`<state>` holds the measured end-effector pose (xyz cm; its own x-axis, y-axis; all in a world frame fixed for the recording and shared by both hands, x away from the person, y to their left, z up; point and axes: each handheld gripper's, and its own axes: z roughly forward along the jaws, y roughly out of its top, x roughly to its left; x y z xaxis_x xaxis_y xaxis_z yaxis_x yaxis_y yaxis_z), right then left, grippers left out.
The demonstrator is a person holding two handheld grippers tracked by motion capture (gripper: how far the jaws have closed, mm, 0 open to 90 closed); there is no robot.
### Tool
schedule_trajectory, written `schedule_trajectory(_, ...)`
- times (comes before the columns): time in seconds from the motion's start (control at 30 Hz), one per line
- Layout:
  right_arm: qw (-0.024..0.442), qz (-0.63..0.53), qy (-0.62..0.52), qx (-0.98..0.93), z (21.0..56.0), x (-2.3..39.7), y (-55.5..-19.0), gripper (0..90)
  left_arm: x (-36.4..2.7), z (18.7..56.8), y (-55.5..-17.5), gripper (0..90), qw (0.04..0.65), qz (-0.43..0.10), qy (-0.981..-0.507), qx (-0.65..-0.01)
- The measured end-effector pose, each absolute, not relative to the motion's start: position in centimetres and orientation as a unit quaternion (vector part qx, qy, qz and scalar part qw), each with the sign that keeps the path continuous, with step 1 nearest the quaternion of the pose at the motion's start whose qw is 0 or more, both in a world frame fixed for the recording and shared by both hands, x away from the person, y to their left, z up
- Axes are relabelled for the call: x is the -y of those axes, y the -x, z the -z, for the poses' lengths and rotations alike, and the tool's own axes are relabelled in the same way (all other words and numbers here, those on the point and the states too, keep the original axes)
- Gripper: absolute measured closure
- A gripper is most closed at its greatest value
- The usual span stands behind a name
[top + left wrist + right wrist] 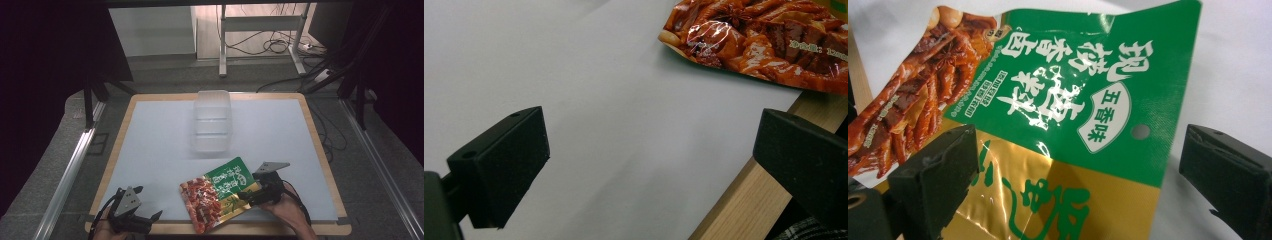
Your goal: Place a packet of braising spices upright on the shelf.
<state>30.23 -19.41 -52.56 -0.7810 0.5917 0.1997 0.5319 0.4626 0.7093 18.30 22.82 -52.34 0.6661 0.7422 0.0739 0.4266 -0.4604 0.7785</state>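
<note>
A clear plastic container (pixel 212 122) stands at the far middle of the white mat (pixel 150 145), well apart from the snack pouch (pixel 220 192) lying near the front wooden edge. The pouch is green and gold, printed with Chinese characters, among them "五香味", beside a photo of braised meat. The right gripper (pixel 248 194) spreads its jaws wide around the pouch's gold end, gripping nothing. The left gripper (pixel 149 218) gapes empty at the front left.

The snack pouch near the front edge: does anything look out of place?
Yes. The snack pouch lies askew, its red end sticking over the white mat onto the wooden table edge. The right gripper has open jaws around it.
</note>
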Motion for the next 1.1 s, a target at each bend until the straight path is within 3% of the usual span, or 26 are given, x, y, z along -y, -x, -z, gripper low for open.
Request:
schedule_trajectory(0.17, 0.029, -0.38, -0.33, -0.864, 52.7, 18.7, -30.8, 11.4, -22.8, 52.3, -18.3, 1.5, 0.381, -0.207, -0.83, -0.352)
schedule_trajectory(0.33, 0.048, -0.364, -0.309, -0.877, 52.4, 17.5, -31.0, 33.1, -22.8, 52.3, -18.3, 1.5, 0.379, -0.208, -0.83, -0.351)
schedule_trajectory(0.37, 0.048, -0.364, -0.309, -0.877, 52.4, 17.5, -31.0, 33.1, -22.8, 52.3, -18.3, 1.5, 0.379, -0.208, -0.83, -0.351)
schedule_trajectory(0.4, 0.068, -0.362, -0.296, -0.881, 52.1, 17.2, -30.9, 43.3, -22.8, 52.4, -18.3, 1.5, 0.379, -0.209, -0.831, -0.351)
schedule_trajectory(0.47, 0.081, -0.365, -0.289, -0.882, 51.6, 17.2, -30.9, 53.9, -22.8, 52.4, -18.3, 1.5, 0.379, -0.209, -0.831, -0.351)
schedule_trajectory(0.57, 0.097, -0.357, -0.29, -0.883, 51.3, 17.1, -31.0, 65.9, -22.7, 52.4, -18.3, 1.5, 0.378, -0.209, -0.831, -0.35)
schedule_trajectory(0.63, 0.099, -0.351, -0.294, -0.884, 51.4, 17.1, -31.0, 68.6, -22.7, 52.4, -18.3, 1.6, 0.378, -0.209, -0.831, -0.35)
schedule_trajectory(0.67, 0.093, -0.356, -0.298, -0.881, 51.3, 17.1, -31.2, 78.1, -22.7, 52.4, -18.3, 1.6, 0.378, -0.21, -0.831, -0.35)
schedule_trajectory(0.83, 0.084, -0.352, -0.303, -0.882, 51.1, 16.7, -31.1, 88.3, -22.7, 52.4, -18.3, 1.6, 0.377, -0.21, -0.831, -0.35)
schedule_trajectory(1.1, 0.085, -0.353, -0.304, -0.881, 50.6, 16.5, -31.0, 88.8, -22.7, 52.4, -18.3, 1.6, 0.377, -0.21, -0.832, -0.35)
